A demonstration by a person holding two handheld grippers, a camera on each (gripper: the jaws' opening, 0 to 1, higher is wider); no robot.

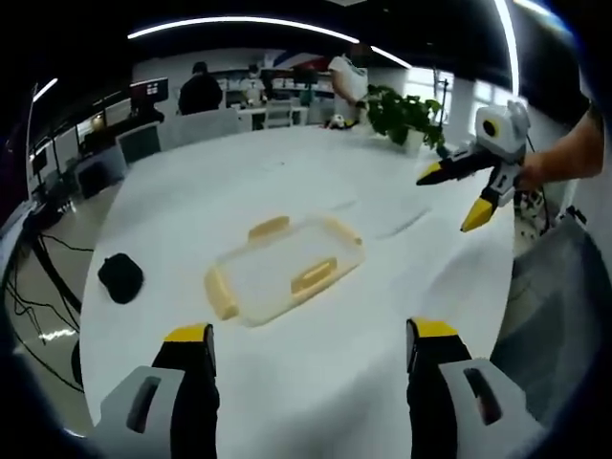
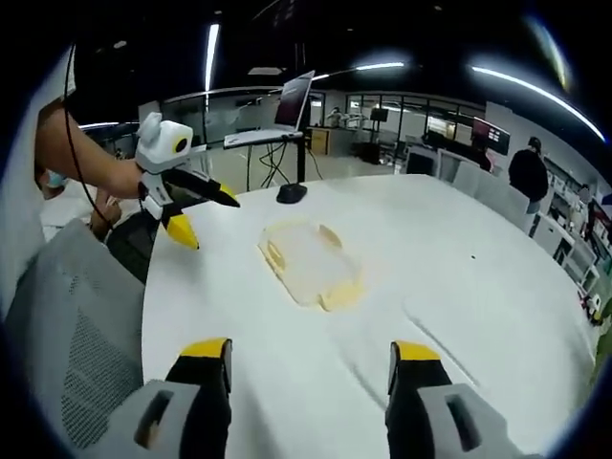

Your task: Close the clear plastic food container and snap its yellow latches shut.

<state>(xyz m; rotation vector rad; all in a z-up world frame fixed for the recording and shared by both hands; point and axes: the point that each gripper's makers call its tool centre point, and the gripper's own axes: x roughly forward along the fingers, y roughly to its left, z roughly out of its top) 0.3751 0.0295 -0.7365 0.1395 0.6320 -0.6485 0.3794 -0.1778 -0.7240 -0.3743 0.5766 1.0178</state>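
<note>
White worktop (image 1: 316, 382): clear container (image 1: 285, 269), lid seated, yellow latches (image 1: 314, 275) apparently unsnapped; left tongs (image 1: 311, 335), right tongs (image 2: 311, 349) spread, empty.

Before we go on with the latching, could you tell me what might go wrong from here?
The clear container lies loose on the smooth white table, so pressing one yellow latch could slide or tip it. Both the left gripper and right gripper hang open and well short of it, so a hasty approach could knock it away.
</note>
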